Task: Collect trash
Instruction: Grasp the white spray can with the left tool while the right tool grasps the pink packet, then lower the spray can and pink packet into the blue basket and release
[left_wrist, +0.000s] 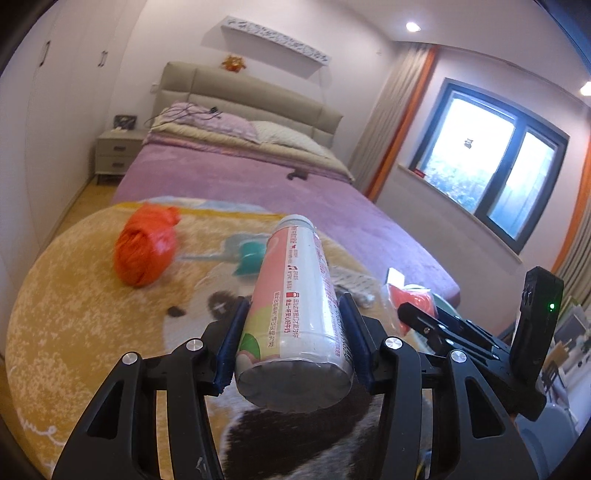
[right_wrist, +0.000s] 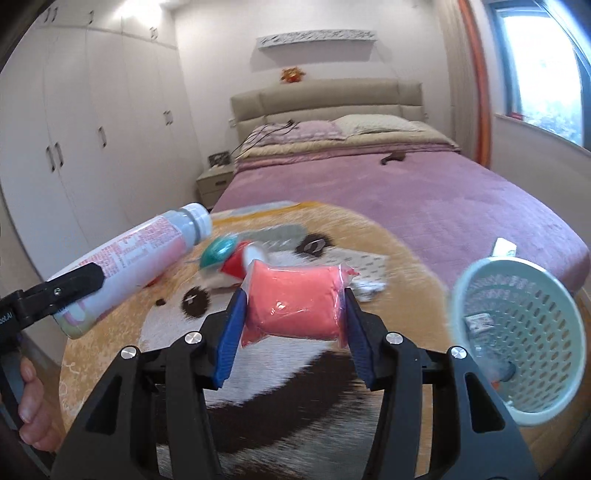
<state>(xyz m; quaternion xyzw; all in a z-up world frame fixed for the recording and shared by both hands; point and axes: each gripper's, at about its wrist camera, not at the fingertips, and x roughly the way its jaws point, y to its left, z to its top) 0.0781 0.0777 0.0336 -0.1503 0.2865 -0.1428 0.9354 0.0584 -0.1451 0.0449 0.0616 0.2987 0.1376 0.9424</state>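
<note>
My left gripper (left_wrist: 293, 325) is shut on a white and pink plastic bottle (left_wrist: 295, 295), held above the round rug; the bottle also shows at the left of the right wrist view (right_wrist: 129, 258). My right gripper (right_wrist: 293, 314) is shut on a pink packet in clear wrap (right_wrist: 295, 299), lifted above the rug. A pale green mesh basket (right_wrist: 517, 332) lies tilted at the right with some trash inside. An orange plastic bag (left_wrist: 146, 245) lies on the rug at the left. A teal item (right_wrist: 218, 251) and a flat grey wrapper (right_wrist: 365, 266) lie on the rug.
A round bear-pattern rug (left_wrist: 92, 314) covers the floor before a purple bed (left_wrist: 258, 184). A nightstand (left_wrist: 116, 155) and white wardrobes (right_wrist: 92, 129) stand at the left. A window (left_wrist: 491, 162) is at the right.
</note>
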